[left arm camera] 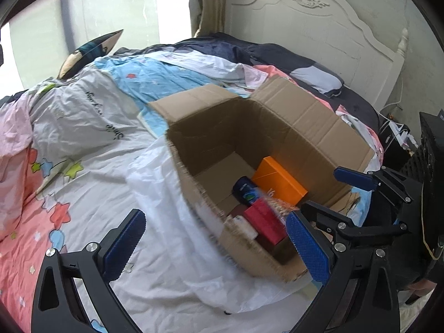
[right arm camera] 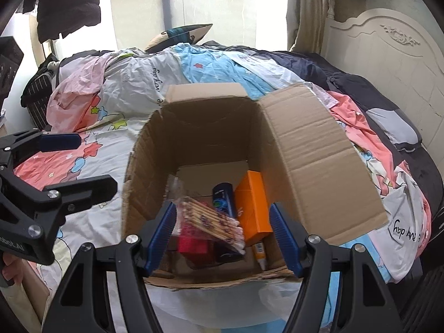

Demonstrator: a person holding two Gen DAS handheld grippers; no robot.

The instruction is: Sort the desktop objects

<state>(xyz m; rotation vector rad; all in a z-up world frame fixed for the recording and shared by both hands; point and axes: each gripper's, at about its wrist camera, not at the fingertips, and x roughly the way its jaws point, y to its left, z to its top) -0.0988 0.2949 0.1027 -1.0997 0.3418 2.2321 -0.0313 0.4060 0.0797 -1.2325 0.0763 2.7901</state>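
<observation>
Right wrist view, cotton swab pack (right arm camera: pixel 212 220) between spread right hand-held gripper (right arm camera: pixel 222 236), over cardboard box (right arm camera: pixel 305 149), left hand-held gripper (left arm camera: pixel 219 241) spread too.

The quilt (right arm camera: pixel 133 83) carries script reading "very day", partly hidden by the box (right arm camera: pixel 305 149). Print on the orange carton (right arm camera: pixel 252 208) is too blurred to read.

left gripper (left arm camera: pixel 216 238): jaws spread wide, empty | right gripper (right arm camera: pixel 224 236): jaws apart, empty
</observation>
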